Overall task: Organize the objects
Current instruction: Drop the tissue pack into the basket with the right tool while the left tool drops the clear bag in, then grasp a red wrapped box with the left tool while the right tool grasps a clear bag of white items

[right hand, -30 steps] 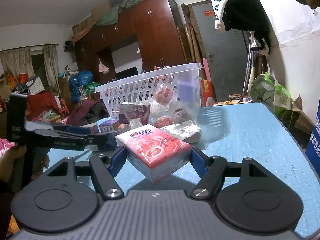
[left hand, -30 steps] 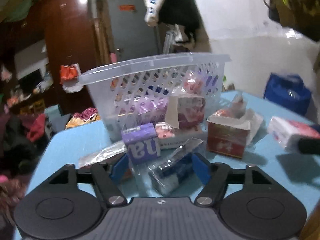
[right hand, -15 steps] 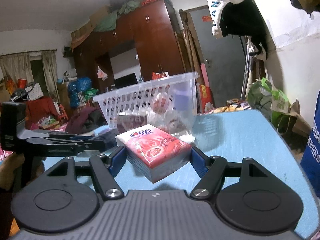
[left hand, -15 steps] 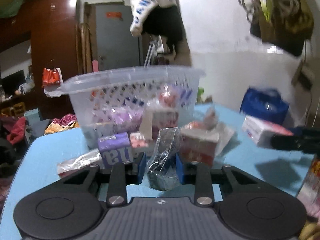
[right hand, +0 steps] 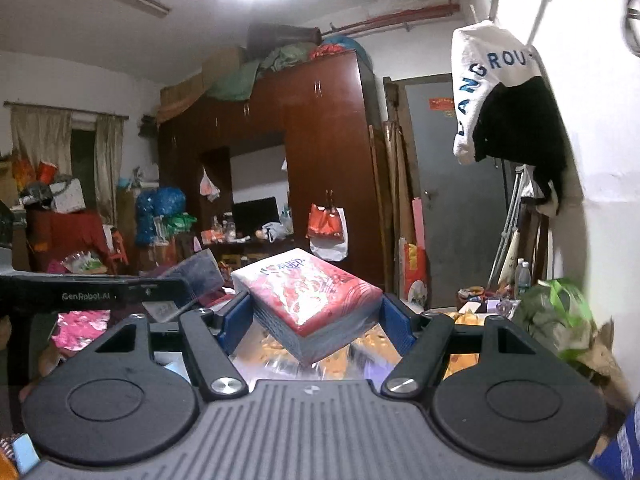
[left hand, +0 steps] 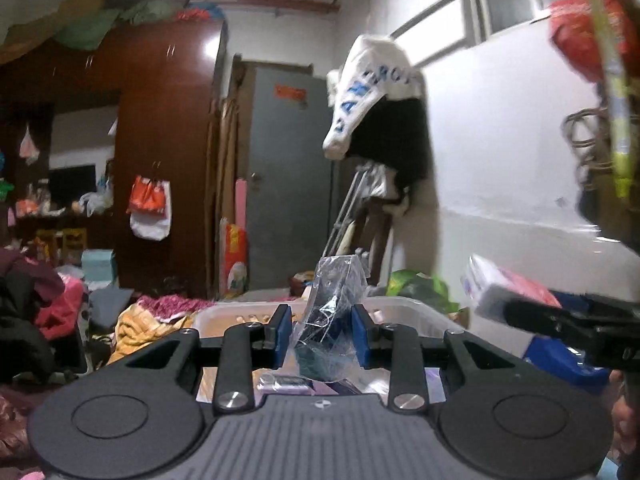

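My left gripper [left hand: 320, 334] is shut on a dark item in a clear plastic wrapper [left hand: 330, 320] and holds it up above the white plastic basket [left hand: 416, 306], whose rim shows just below the fingers. My right gripper [right hand: 316, 314] is shut on a red and white tissue pack [right hand: 310, 298], also lifted over the basket, whose contents blur beneath it. The right gripper with the tissue pack shows at the right of the left wrist view [left hand: 508, 292]. The left gripper shows at the left of the right wrist view [right hand: 100, 294].
A brown wardrobe [right hand: 320, 152] and a grey door [left hand: 288, 184] stand beyond the basket. Clothes hang on the white wall at right [right hand: 504, 92]. Piles of clothes and bags [left hand: 40, 304] lie to the left. A green bag [right hand: 556, 320] sits at right.
Both grippers have risen from table level to above the basket, each keeping its item. The table and loose items have dropped out of view.
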A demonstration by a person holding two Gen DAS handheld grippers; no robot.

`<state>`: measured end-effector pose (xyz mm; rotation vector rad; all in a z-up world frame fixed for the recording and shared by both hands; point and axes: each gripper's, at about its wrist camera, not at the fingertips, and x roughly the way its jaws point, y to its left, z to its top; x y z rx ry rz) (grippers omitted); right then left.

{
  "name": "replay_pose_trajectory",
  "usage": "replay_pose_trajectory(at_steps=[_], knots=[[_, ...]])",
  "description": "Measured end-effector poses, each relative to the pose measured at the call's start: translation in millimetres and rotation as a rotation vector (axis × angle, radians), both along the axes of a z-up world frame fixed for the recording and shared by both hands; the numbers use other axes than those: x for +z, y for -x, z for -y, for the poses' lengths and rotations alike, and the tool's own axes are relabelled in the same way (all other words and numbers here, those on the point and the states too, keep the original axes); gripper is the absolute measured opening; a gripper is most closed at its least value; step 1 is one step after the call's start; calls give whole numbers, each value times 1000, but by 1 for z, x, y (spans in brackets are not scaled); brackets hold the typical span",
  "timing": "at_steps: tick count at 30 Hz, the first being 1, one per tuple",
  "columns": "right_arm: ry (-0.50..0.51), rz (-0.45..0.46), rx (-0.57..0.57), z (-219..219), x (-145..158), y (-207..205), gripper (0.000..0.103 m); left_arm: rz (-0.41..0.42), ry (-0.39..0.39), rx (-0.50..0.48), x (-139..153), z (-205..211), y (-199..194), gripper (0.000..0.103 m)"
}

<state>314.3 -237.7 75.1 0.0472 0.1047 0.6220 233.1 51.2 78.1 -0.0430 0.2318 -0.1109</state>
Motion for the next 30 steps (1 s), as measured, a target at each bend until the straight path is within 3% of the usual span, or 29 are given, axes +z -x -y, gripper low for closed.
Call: replay_pose_trajectory(at_steps=[2, 3, 5, 8, 10, 11, 16, 19, 30], knots=[[36, -23, 21, -14, 1, -21, 76, -37, -27, 41, -4, 1, -22, 52], [53, -44, 28, -21, -2, -30, 79, -55, -35, 61, -8, 0, -31, 64], [56, -75, 30, -26, -14, -39, 93, -92, -27, 72, -19, -6, -37, 65], [53, -97, 38, -12, -29, -23, 101, -49, 2, 40, -28, -19, -2, 67], [33, -108, 24, 9, -42, 0, 103, -26, -16, 43, -39, -28, 31, 85], [30, -125, 21, 18, -49, 9, 103, -29, -26, 54, -47, -32, 43, 89], [120, -266, -8, 41, -97, 37, 103, -164, 21, 86, -93, -53, 66, 90], [165, -317, 0, 40, -114, 47, 103, -216, 44, 73, -105, -54, 67, 90], [258, -424, 70, 17, -124, 25, 103, -280, 17, 100, -125, -42, 70, 90]])
